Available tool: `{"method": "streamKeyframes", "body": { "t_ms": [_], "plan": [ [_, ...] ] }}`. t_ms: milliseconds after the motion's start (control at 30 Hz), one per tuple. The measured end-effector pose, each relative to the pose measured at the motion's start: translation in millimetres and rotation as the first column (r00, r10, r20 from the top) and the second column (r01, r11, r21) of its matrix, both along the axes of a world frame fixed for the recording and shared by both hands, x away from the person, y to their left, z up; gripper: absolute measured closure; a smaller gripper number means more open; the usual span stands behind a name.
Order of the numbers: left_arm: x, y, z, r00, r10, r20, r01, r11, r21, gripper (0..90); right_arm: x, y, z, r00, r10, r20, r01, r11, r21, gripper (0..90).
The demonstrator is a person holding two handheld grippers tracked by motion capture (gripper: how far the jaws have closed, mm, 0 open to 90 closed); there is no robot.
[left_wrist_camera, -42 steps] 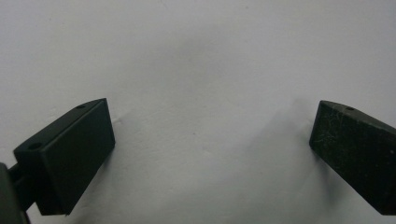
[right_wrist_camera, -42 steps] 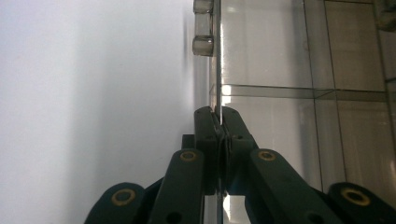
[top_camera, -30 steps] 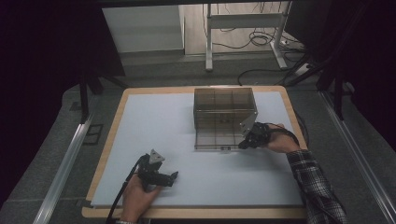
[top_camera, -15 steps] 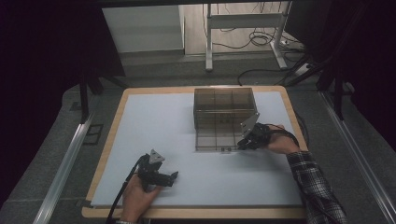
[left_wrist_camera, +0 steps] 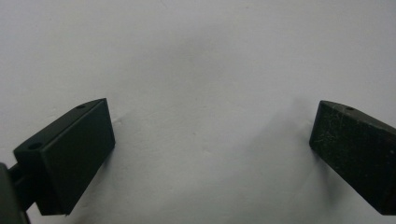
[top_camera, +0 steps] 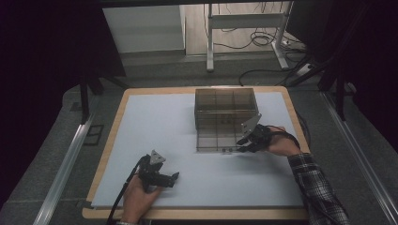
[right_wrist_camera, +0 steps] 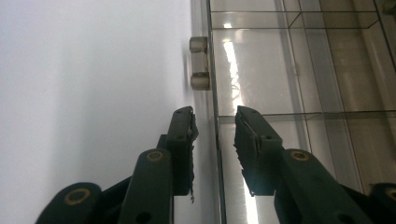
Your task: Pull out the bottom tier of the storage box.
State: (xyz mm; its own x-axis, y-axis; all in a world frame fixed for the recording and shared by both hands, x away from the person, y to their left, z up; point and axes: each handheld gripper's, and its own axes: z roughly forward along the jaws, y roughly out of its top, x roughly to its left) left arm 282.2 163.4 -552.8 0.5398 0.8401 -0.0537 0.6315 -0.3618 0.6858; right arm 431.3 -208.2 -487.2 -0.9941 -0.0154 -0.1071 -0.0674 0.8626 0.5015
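Your right gripper has slid down along the flat front panel of the clear box over the last second, from the panel's right side toward its near edge; your left gripper has stayed where it was on the white mat.

What matters now is that near edge. In the right gripper view it runs as a thin line straight away from you, directly up the gap between the two jaws, with one jaw over the mat and the other over the panel. So the edge's long axis lies along the gripper's reach, and the jaws straddle it. They stand slightly apart. Whether either pad already touches the plastic is hard to tell from this angle, but they look not yet clamped. The small latch sits farther along the same edge, ahead of the fingertips.

The box itself stands toward the far side of the mat, its panel folded down flat toward you.

Your left gripper is well apart from the box, jaws wide apart over bare mat, holding nothing. Your right hand is clearly the nearer one for any lift of that panel.
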Motion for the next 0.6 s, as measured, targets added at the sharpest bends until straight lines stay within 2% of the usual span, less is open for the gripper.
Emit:
{"method": "streamKeyframes", "body": {
  "t_ms": [600],
  "plan": [
    [0.0,0.0,0.0,1.0000,0.000,0.000,0.000,1.0000,0.000,0.0,-10.4,2.2,9.3,0.9993,-0.033,0.015,0.032,0.999,0.041,56.1]
  ]
}}
